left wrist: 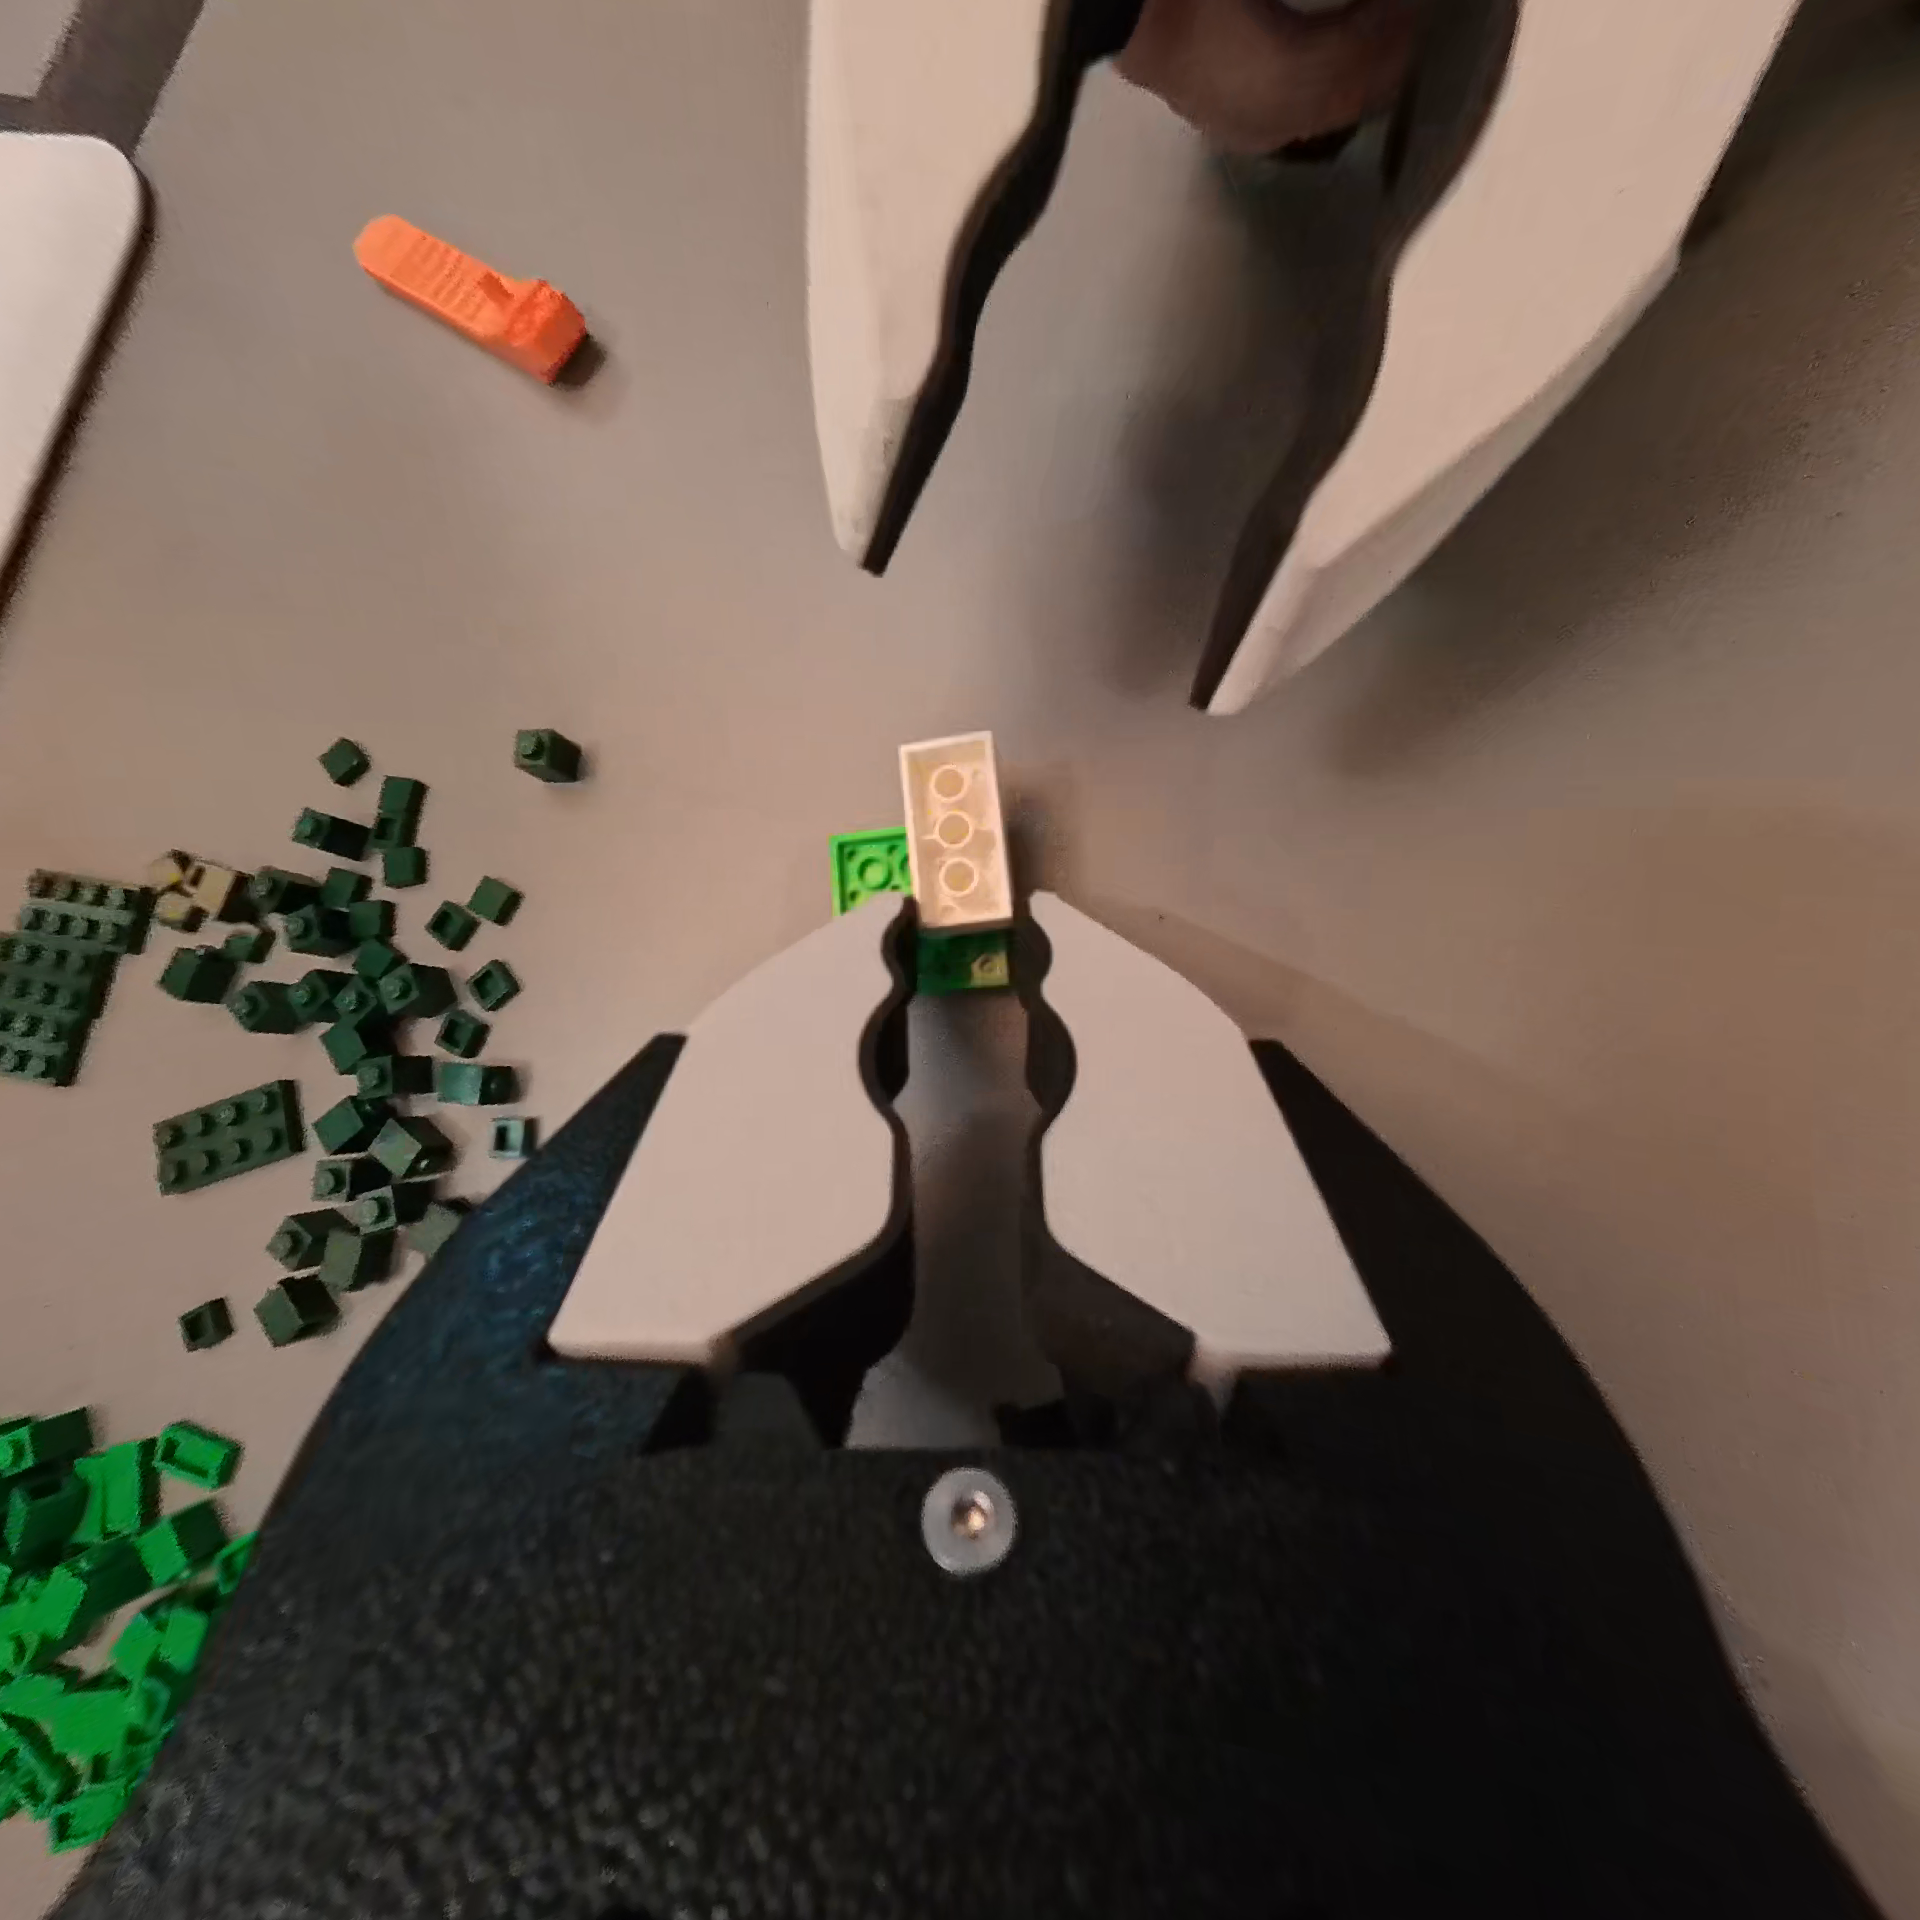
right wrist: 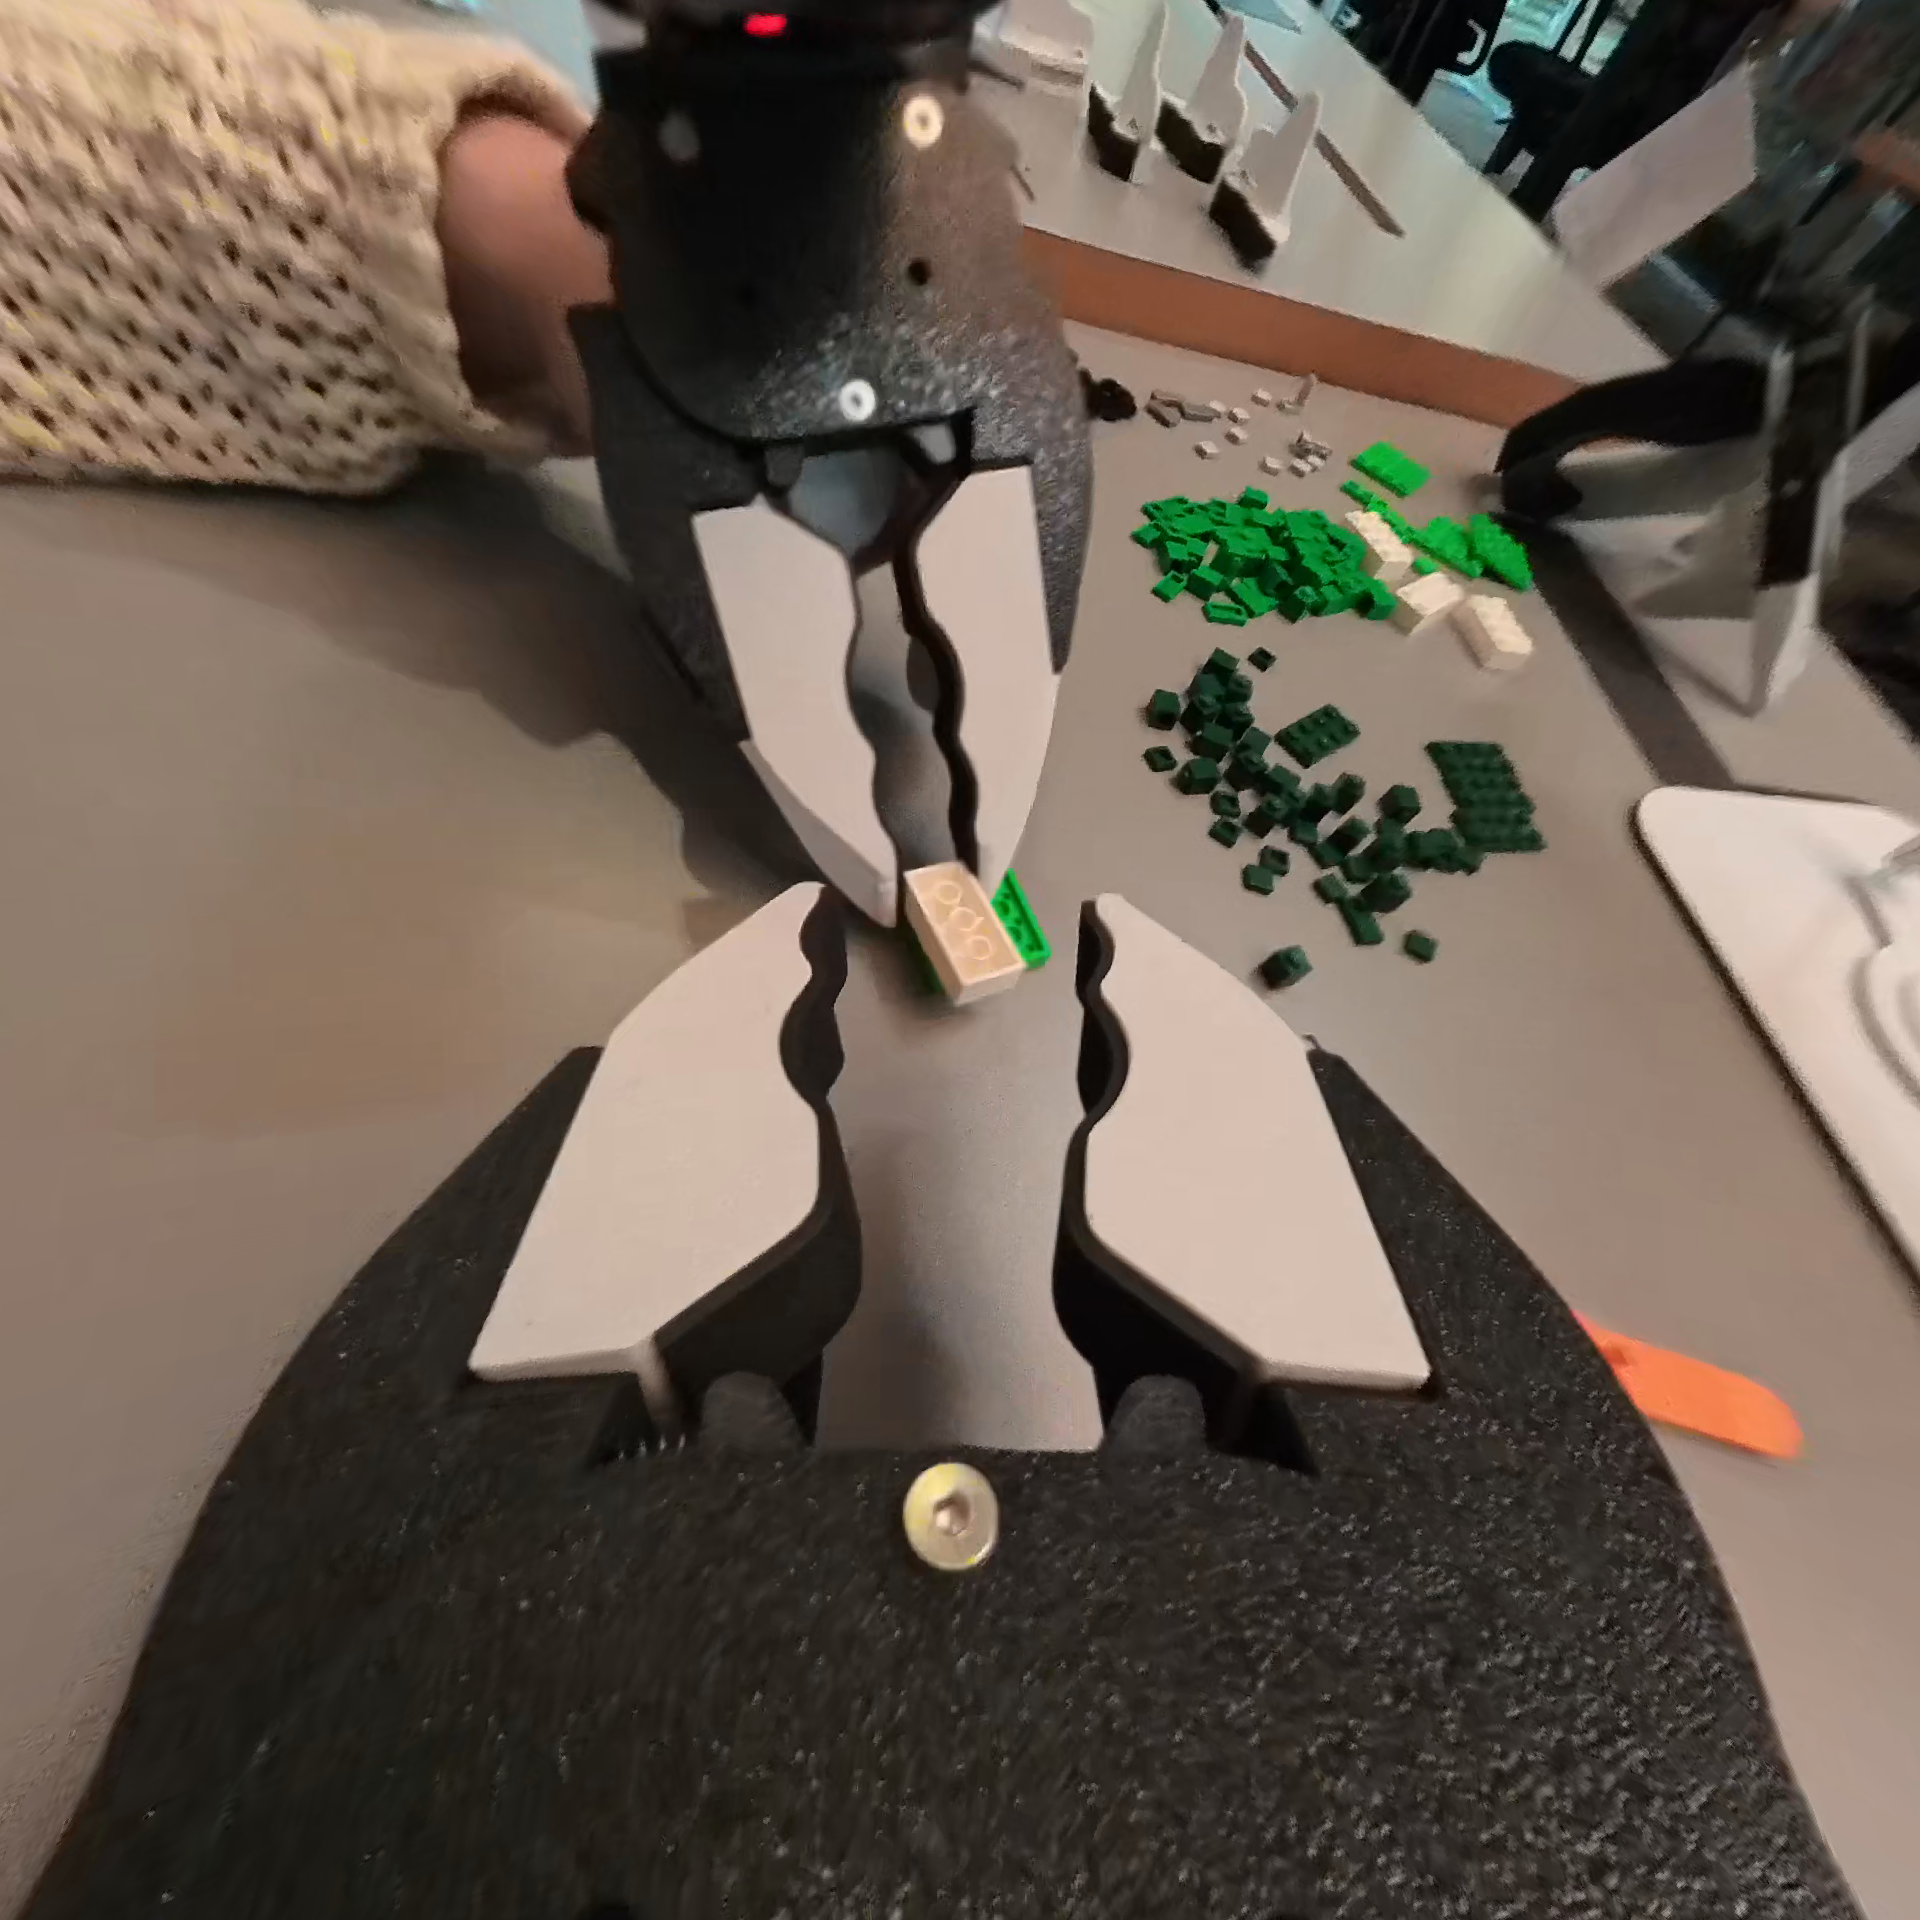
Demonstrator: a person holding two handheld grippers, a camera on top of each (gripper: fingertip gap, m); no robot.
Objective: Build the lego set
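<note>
Left hand-held gripper (left wrist: 964,914): I see its fingers nearly closed, pinching the near end of the white brick (left wrist: 954,831); the same pinch shows in the right wrist view.
White brick: underside up, three round tubes showing, on the bright green plate (left wrist: 871,871), which peeks out at its 9 o'clock side.
Right hand-held gripper (right wrist: 951,935): fingers spread wide and holding nothing, tips just short of the brick (close, not touching, as far as I can tell).
Dark green bricks (left wrist: 343,1029): loose heap on the table (left wrist: 1455,1039) at 9 o'clock in the left wrist view.
Bright green bricks (left wrist: 83,1590): second heap at 8 o'clock.
Orange tool (left wrist: 470,296): lying alone at 11 o'clock.
Spare white bricks (right wrist: 1444,592): beside the far green heap, 2 o'clock in the right wrist view.
</note>
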